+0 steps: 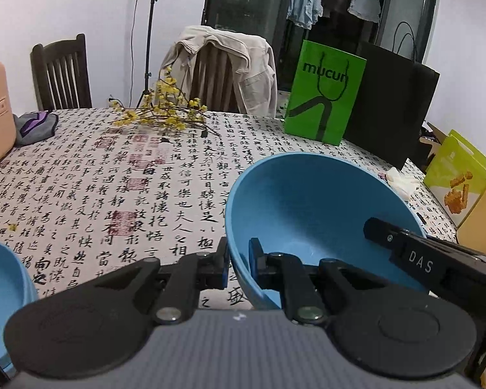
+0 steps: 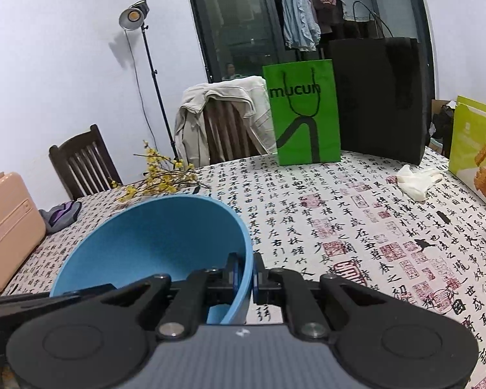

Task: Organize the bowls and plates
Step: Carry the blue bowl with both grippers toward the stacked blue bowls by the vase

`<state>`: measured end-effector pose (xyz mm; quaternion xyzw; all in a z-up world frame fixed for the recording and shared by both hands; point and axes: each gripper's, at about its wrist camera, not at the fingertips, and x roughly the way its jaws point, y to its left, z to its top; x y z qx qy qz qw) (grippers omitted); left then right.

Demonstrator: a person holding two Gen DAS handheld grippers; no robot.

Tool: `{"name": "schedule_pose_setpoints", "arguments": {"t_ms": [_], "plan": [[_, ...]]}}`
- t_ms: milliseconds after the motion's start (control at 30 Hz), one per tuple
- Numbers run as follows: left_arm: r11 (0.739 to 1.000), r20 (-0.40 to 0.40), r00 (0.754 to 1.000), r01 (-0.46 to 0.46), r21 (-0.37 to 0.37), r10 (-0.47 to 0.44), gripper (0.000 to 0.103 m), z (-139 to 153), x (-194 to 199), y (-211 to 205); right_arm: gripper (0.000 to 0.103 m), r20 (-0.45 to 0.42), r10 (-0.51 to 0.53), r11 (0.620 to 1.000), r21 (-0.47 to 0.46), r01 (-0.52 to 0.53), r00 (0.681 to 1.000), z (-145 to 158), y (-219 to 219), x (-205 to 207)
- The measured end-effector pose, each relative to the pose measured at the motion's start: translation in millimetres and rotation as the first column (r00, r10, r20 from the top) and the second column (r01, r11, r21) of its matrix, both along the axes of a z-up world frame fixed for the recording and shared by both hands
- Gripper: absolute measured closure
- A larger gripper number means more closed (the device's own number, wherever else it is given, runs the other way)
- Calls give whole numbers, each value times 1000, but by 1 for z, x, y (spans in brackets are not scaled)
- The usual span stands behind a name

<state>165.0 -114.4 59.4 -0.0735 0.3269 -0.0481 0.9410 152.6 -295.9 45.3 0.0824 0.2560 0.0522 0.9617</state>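
Above the desk (image 2: 340,214), near the green bag (image 2: 304,113), my left gripper (image 1: 238,267) and right gripper (image 2: 247,275) have their jaws clamped on opposite rims of a blue bowl (image 1: 314,207)

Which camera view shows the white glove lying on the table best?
The right wrist view: the crumpled white glove lies whole and unobstructed on the calligraphy-print tablecloth, right of the green paper bag. In the left wrist view, the glove is smaller, beyond the blue bowl's rim.

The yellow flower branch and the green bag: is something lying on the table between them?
No. Between the yellow flower branch and the green bag only bare printed tablecloth shows, clearest in the right wrist view.
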Motion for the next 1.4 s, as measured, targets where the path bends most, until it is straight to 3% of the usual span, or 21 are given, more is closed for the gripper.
{"name": "schedule_pose_setpoints", "arguments": {"t_ms": [1400], "plan": [[982, 23, 982, -187, -25, 188, 90, 3, -39, 105, 95, 5, 207, 978, -7, -207, 978, -2, 107, -11]]}}
